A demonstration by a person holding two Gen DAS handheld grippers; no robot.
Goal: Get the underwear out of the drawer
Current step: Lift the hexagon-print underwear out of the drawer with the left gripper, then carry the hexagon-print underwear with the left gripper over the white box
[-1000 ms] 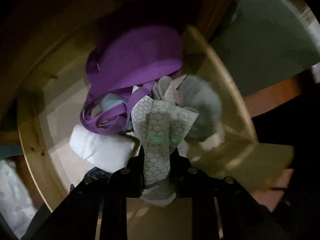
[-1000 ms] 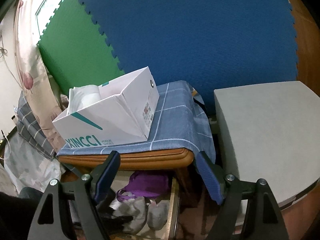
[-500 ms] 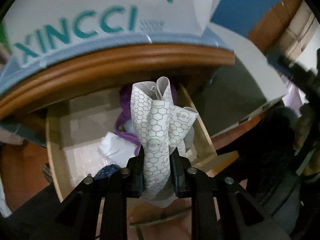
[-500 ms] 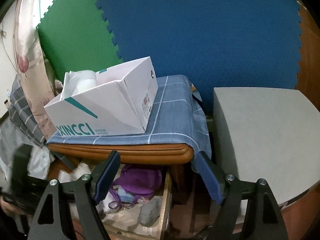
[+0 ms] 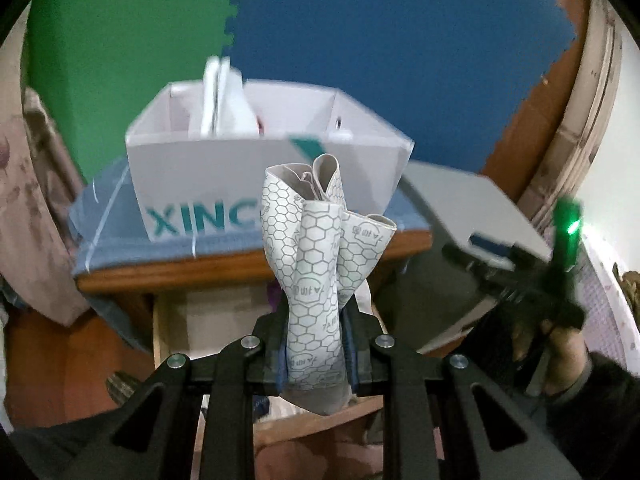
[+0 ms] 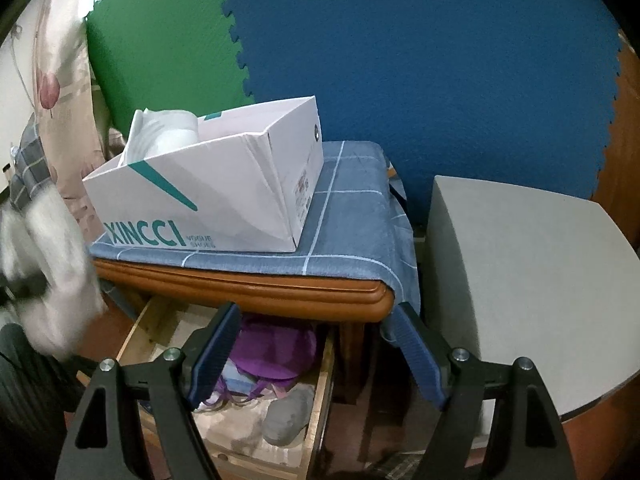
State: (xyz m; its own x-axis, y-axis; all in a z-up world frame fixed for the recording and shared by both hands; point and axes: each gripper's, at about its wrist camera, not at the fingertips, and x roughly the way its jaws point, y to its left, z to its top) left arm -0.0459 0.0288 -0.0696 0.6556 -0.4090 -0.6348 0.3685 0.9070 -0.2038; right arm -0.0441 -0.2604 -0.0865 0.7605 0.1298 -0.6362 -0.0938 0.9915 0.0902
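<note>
Underwear (image 5: 316, 280) lifted clear of drawer (image 6: 316, 400) – left gripper (image 5: 316, 344) clamped | right gripper (image 6: 316, 356) (empty) agape

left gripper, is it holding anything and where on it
Yes: the left gripper is shut on the honeycomb-print underwear, pinched near its lower end, with the rest bunched up above. The right gripper is open and holds nothing.

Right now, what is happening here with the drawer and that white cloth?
A person is taking underwear out of the open drawer. The left gripper is shut on a white piece with a honeycomb print, held up in front of the white shoe box. The right gripper is open and empty, above the drawer, where purple and grey clothes remain.
</note>
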